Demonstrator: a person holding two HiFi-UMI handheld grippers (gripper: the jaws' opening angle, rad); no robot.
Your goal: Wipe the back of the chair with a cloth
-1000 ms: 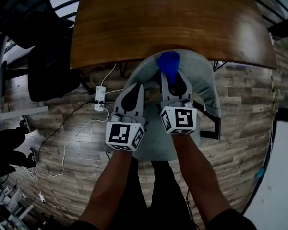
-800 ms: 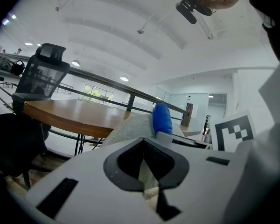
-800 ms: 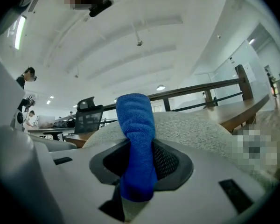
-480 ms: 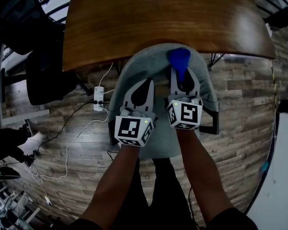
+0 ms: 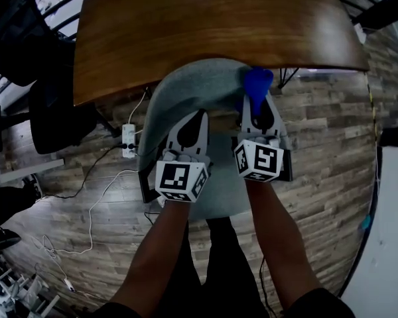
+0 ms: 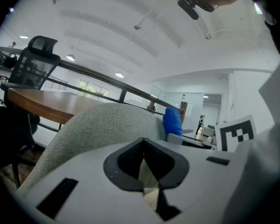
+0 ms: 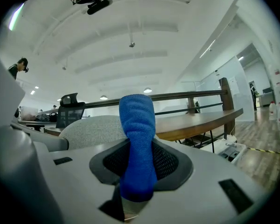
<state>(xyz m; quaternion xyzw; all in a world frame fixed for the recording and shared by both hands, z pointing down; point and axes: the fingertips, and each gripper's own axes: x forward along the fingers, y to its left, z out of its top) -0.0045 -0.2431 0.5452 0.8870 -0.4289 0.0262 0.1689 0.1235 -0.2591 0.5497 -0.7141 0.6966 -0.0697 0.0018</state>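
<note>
A person standing behind the grey upholstered chair back (image 5: pixel 186 91) holds a gripper in each hand. The right gripper (image 5: pixel 255 106) is clenched on a blue cloth (image 7: pixel 137 125). The cloth stands up out of the jaws as a folded wad at the right end of the chair back's top edge, close under the rim of the wooden bench (image 5: pixel 205 25). No view settles whether the cloth is pressing on the fabric.

The left gripper (image 5: pixel 199 116) hangs over the middle of the chair back, its jaws closed together on nothing.

The cloth looks light, soft and napped. It is likely to bend over under pressure and to drag on the woven upholstery, not slide. The hold low on its bunched end seems sound, since it leaves the free upper part as the wiping face, though a shallow pinch could let it pull out mid-stroke. The padded chair back should give a little and may shift if pushed hard.
</note>
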